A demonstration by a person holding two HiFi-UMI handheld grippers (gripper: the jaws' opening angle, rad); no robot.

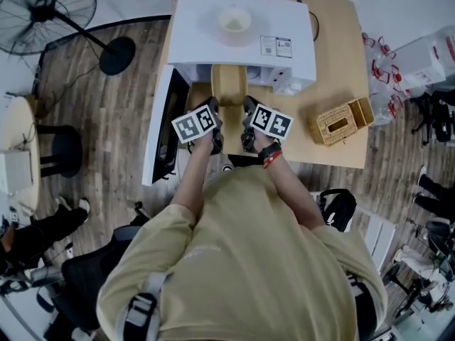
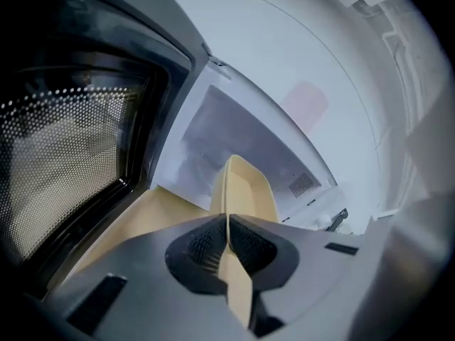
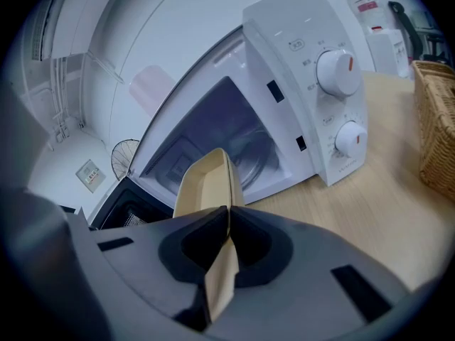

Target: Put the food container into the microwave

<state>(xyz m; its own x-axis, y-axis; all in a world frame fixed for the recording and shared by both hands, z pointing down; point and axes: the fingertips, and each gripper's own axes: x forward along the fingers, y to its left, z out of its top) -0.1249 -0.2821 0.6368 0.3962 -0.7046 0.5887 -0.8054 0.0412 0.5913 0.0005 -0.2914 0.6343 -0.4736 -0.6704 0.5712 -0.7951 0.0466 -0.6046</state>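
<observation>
A beige food container [image 1: 228, 85] hangs just in front of the white microwave's [image 1: 242, 30] open cavity, held by its rim from both sides. My left gripper [image 1: 210, 123] is shut on its left rim, and the container [image 2: 245, 190] points into the cavity [image 2: 234, 137]. My right gripper [image 1: 249, 123] is shut on the right rim; the container [image 3: 206, 183] sits before the microwave [image 3: 284, 105] opening. The microwave door [image 1: 165, 123] stands swung open to the left, its mesh window [image 2: 64, 155] close beside my left gripper.
A woven basket [image 1: 340, 121] sits on the wooden table [image 1: 334, 55] to the right of the microwave. The microwave's two dials [image 3: 340, 73] face my right gripper. A floor fan [image 1: 50, 9] and a stool [image 1: 60, 150] stand left of the table.
</observation>
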